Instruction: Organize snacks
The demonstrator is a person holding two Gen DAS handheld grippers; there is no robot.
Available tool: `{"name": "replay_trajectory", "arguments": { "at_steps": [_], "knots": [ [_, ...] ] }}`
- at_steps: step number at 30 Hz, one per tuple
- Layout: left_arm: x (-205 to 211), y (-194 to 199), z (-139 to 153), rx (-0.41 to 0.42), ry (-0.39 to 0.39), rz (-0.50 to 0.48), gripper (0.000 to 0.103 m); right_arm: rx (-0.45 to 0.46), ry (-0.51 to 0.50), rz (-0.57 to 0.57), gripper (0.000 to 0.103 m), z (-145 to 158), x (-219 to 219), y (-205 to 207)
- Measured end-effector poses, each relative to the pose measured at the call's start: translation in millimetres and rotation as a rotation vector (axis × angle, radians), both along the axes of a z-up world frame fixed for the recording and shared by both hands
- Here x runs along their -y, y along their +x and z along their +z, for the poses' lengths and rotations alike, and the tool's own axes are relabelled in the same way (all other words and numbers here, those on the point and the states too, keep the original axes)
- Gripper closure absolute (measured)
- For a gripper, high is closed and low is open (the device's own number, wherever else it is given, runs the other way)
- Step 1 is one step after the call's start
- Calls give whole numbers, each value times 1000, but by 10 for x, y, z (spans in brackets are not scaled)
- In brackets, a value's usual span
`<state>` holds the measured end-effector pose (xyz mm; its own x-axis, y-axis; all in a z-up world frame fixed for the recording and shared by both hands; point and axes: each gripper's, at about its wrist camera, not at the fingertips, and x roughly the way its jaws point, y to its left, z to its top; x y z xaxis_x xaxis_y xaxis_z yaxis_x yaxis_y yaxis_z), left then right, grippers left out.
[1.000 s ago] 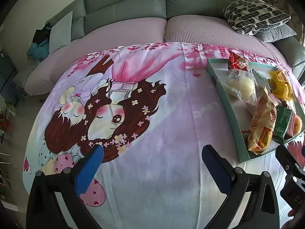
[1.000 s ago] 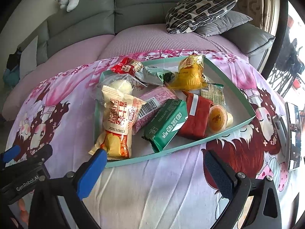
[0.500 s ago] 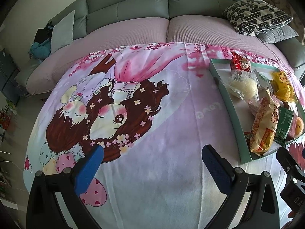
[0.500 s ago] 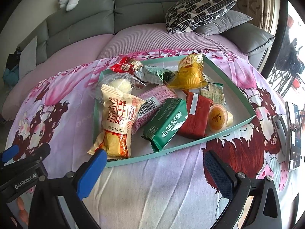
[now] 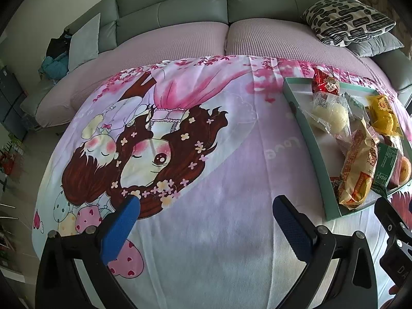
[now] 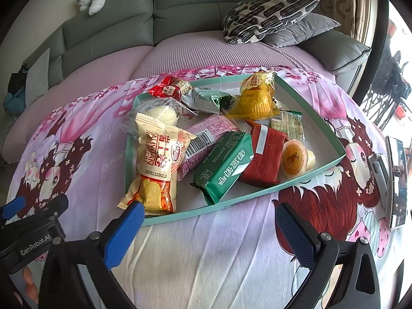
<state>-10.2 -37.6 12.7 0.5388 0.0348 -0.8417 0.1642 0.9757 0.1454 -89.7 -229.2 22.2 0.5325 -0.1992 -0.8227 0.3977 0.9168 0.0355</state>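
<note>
Ahead of the right tongs (image 6: pixel 206 221), snacks (image 6: pixel 221 164) lie piled in the tray (image 6: pixel 257 195); both tongs apart, empty; left tongs (image 5: pixel 206 213) have eased slightly back over bare blanket (image 5: pixel 206 244); sorting stage undetermined.

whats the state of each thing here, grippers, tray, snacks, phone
left gripper: open, empty, over bare cloth
right gripper: open, empty, just short of the tray
tray: flat on the cloth, lidless, full of snacks
swiss roll: sealed, lying over the tray's near rim
green pack: sealed, lying flat
jelly cup: sealed, tipped on its side
phone: propped up, screen lit
</note>
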Motion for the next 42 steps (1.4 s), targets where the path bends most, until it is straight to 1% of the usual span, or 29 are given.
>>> {"name": "replay_trajectory", "arguments": {
  "at_steps": [12,18,24,42],
  "knots": [
    [26,-3,-1,-4,8,-9,1,-1,1,1,0,-4,3,2],
    [44,-4,-5,-18,-12,-16,1,1,2,-2,0,-7,8,0],
    [50,-2,-13,-20,1,-12,1,1,2,-5,0,-4,11,-3],
    [37,-28,16,9,11,-3,1,1,2,-7,0,-12,11,-4]
  ]
}}
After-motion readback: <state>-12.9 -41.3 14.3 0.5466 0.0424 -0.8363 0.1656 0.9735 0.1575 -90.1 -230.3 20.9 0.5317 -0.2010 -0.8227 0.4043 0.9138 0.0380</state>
